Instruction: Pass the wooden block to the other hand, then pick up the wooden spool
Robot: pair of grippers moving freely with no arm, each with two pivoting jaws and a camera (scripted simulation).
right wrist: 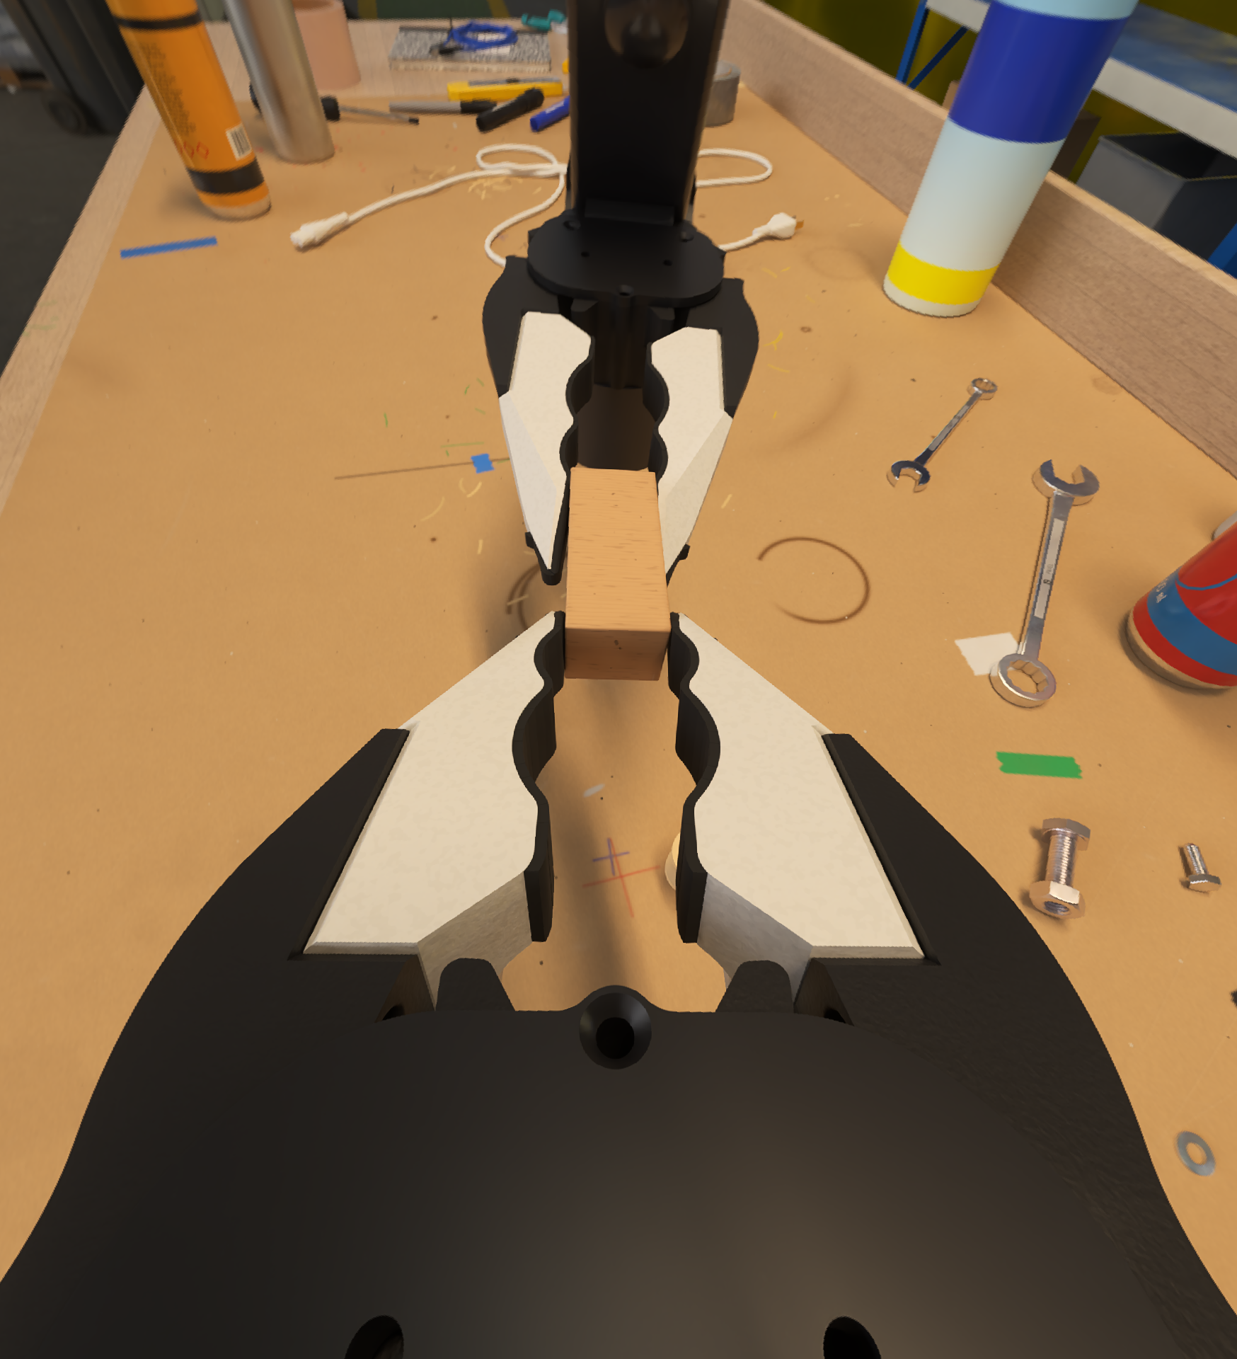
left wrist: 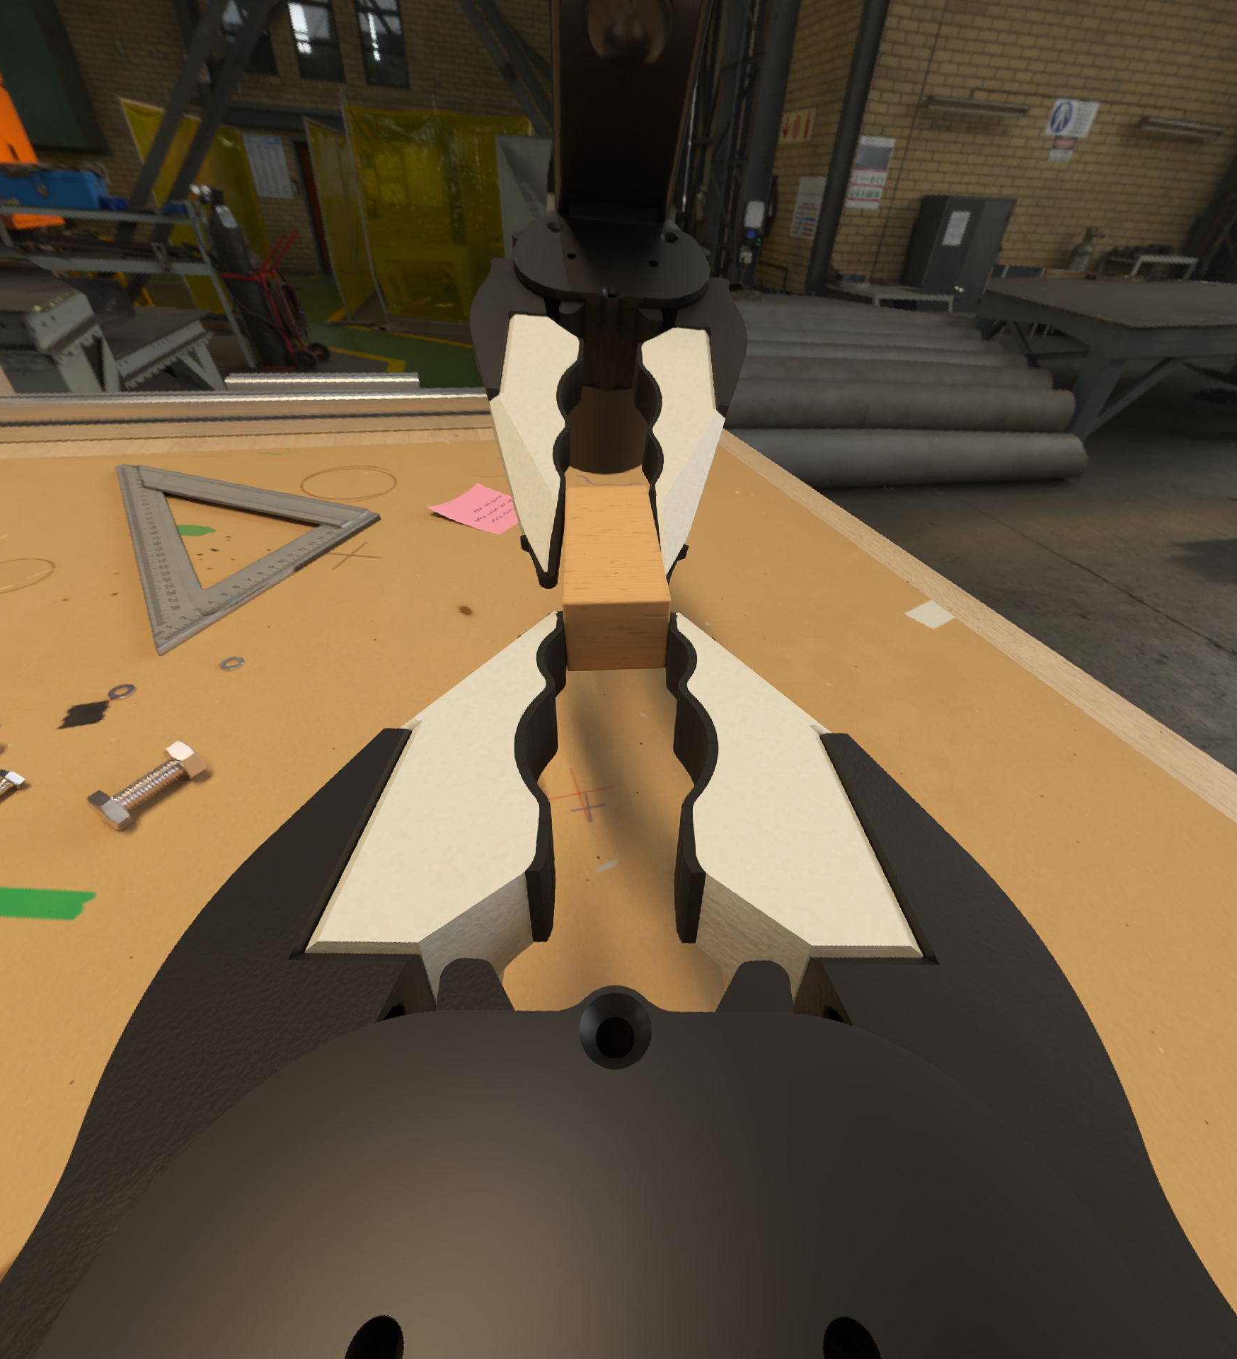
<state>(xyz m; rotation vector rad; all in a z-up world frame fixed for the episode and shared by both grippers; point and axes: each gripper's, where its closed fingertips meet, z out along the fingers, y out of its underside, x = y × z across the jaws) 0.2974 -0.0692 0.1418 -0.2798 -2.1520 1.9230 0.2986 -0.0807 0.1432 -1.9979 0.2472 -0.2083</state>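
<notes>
1. block (left wrist: 615, 581) looks stiff, light and a little smooth; i judge its flat side faces the best place to hold.
2. it is plain pale wood, long and square-ended.
3. it hangs above the counter (left wrist: 858, 735) between left gripper (left wrist: 615, 640) and right gripper (right wrist: 615, 643); both jaws are closed on its opposite ends.

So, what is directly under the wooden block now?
The wooden block is held in the air between the left gripper and the right gripper. Under it only bare tabletop shows; the spot just below is covered by the block.
</notes>
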